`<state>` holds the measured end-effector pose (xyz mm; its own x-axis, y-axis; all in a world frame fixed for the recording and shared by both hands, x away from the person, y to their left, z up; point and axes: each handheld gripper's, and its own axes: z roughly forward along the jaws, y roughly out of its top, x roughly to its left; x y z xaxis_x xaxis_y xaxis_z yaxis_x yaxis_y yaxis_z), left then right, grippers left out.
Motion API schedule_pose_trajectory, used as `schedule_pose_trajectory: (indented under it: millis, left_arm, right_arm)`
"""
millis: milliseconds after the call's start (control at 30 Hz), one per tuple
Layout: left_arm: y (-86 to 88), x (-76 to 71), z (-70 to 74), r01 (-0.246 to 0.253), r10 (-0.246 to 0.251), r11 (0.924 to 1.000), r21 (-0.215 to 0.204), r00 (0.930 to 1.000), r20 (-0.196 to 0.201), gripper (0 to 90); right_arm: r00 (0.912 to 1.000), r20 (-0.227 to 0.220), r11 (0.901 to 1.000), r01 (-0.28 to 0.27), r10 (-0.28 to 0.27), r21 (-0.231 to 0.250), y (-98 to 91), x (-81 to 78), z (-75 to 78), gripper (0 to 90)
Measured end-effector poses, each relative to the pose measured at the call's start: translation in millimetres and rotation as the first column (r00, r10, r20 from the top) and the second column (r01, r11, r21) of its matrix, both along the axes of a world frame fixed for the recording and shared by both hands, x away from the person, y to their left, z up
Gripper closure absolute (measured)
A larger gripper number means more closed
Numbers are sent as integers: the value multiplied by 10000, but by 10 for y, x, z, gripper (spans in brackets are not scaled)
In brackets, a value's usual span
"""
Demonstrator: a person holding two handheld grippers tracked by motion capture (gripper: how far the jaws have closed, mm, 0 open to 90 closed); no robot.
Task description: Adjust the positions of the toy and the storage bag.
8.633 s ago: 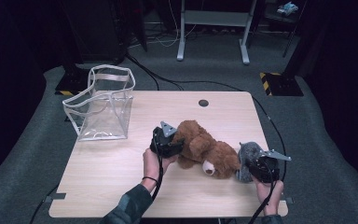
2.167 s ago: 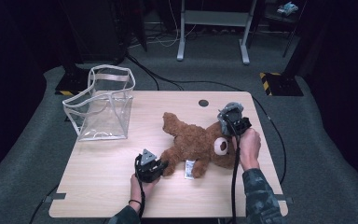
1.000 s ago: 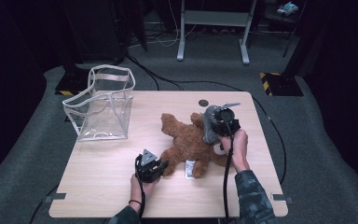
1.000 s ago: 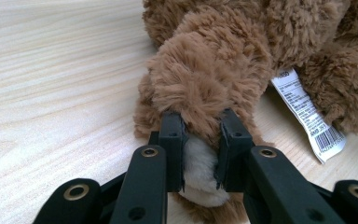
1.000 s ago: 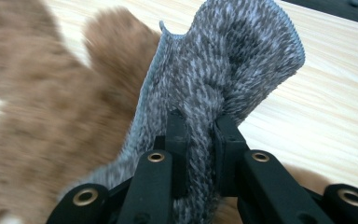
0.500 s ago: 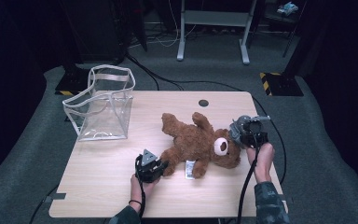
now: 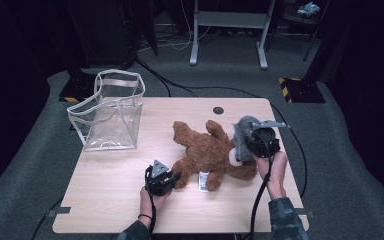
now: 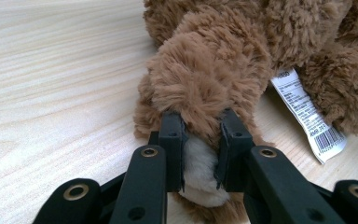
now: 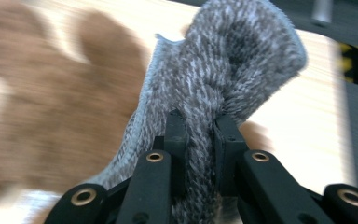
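A brown teddy bear [image 7: 207, 152] lies on the wooden table [image 7: 120, 200], head toward the right. My left gripper [image 7: 172, 178] is shut on one of the bear's paws [image 8: 200, 107], its pale sole pinched between the jaws. My right gripper [image 7: 244, 145] is shut on a grey fuzzy cloth [image 7: 241, 130] and holds it just above the bear's head. In the right gripper view the grey cloth [image 9: 228, 74] stands bunched up between the jaws, with the blurred brown bear [image 9: 51, 98] behind it. A white label [image 8: 307, 112] sticks out from the bear's side.
A clear plastic bag [image 7: 107, 112] with white trim stands open at the table's far left. A round cable hole [image 7: 218, 110] sits near the far edge. Cables trail off the table. A metal stand [image 7: 227, 30] is on the floor behind.
My right gripper swung with the grey cloth from over the bear's upper body out to the right, then back left onto the bear's head. The left gripper stayed on the paw.
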<state>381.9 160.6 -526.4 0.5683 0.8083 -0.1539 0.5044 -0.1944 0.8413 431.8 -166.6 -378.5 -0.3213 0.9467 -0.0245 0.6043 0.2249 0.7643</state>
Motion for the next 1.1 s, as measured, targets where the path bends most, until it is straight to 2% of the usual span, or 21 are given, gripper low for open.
schedule_pose_trajectory:
  millis: [67, 100, 133, 233, 333, 367, 600, 700, 733, 833, 867, 900, 967, 1000, 1067, 1100]
  left_arm:
    - [1, 0, 0, 1, -1, 10000, 4, 10000, 5, 753]
    - [1, 1, 0, -2, 2, 10000, 0, 10000, 4, 753]
    - [1, 0, 0, -10, 10, 10000, -5, 10000, -1, 752]
    - [2, 0, -1, -44, 44, 10000, -21, 10000, -6, 753]
    - [15, 3, 5, 41, -41, 10000, 5, 9999, -103, 753]
    - [15, 3, 5, 44, -44, 10000, 0, 9999, -107, 753]
    - [11, 6, -1, 7, -8, 10000, -57, 10000, -45, 752]
    - [14, 8, 3, 50, -50, 10000, -42, 9999, -95, 752]
    - [2, 11, -5, -72, 71, 9998, -197, 10000, -36, 752]
    - [-3, 11, -4, -88, 87, 9998, -172, 10000, -17, 751]
    - [-1, 6, 0, -75, 74, 9999, -128, 10000, -59, 751]
    - [-1, 5, 2, -64, 64, 9999, -104, 10000, -55, 751]
    - [9, 13, 1, -4, 2, 9998, -180, 9999, -110, 751]
    - [13, 14, 0, 5, -7, 9998, -211, 9999, -125, 750]
    - [16, 14, -1, -16, 13, 9997, -250, 9999, -131, 750]
    - [16, 14, -1, -20, 17, 9997, -248, 9999, -124, 749]
  right_arm:
    - [9987, -2, 9986, -501, 501, -136, 211, 22, -16, 790]
    - [9979, -198, 9981, -612, 611, -32, 317, 42, -55, 790]
    - [9964, -375, 9970, -768, 763, -129, 413, 66, -111, 790]
    - [9909, -692, 9931, -1165, 1156, -92, 640, 106, -285, 790]
    - [9899, -583, 9913, -1303, 1290, -190, 798, 61, -339, 789]
    - [9897, -429, 9900, -1379, 1365, -299, 810, 56, -337, 789]
    - [9907, -649, 9926, -1205, 1192, -155, 708, 54, -399, 788]
    - [9914, -431, 9922, -1242, 1236, -108, 702, 31, -377, 787]
    - [9915, -209, 9916, -1287, 1284, -143, 707, 17, -344, 787]
    - [9857, 226, 9858, -1672, 1668, 174, 752, -23, -210, 787]
    - [9829, 242, 9829, -1832, 1827, 204, 792, -32, -186, 787]
    - [9820, 164, 9822, -1880, 1879, 3, 852, -36, -188, 787]
    - [9811, -286, 9792, -1930, 1915, -632, 957, 3, -263, 785]
    - [9815, -430, 9786, -1893, 1863, -802, 981, 23, -305, 785]
    - [9841, -372, 9787, -1765, 1735, -1049, 997, 40, -360, 784]
    - [9849, -484, 9813, -1698, 1660, -902, 998, 50, -376, 785]
